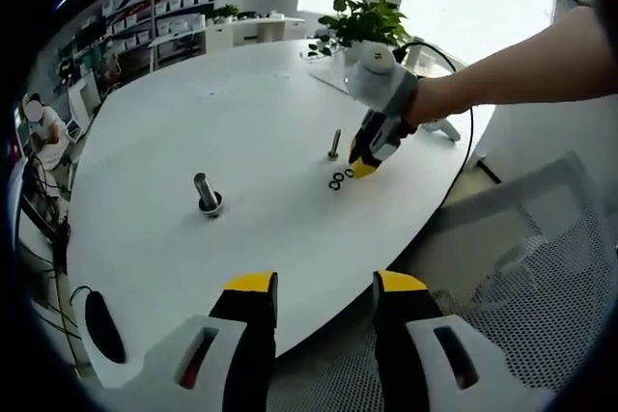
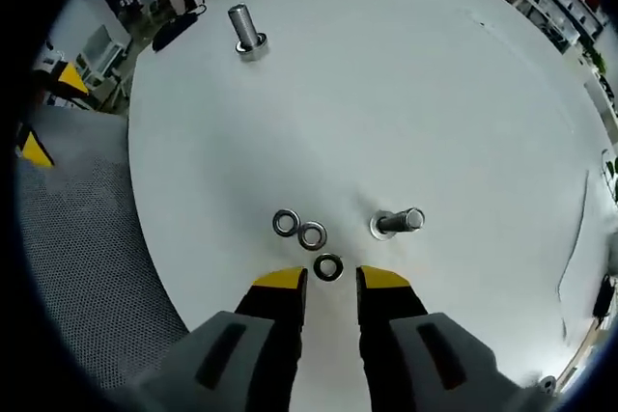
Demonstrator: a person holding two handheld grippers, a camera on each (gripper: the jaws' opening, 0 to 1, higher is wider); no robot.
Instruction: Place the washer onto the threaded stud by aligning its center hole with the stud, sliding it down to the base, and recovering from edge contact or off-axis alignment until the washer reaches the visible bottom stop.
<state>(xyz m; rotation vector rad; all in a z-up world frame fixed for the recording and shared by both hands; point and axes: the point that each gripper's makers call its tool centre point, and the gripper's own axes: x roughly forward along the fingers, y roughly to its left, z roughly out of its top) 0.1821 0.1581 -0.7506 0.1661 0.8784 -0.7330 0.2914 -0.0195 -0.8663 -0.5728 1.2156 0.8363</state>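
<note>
Three washers lie close together on the white round table: two silvery ones and a darker one. The thin threaded stud stands upright on its base just right of them. My right gripper is open, its yellow tips low over the table with the dark washer just ahead of the gap. In the left gripper view the right gripper hovers by the washers and stud. My left gripper is open and holds nothing, back at the table's near edge.
A thicker grey bolt stands apart toward the table's other side. A black oval object lies near the edge. A potted plant stands at the far side. A mesh chair is beside the table.
</note>
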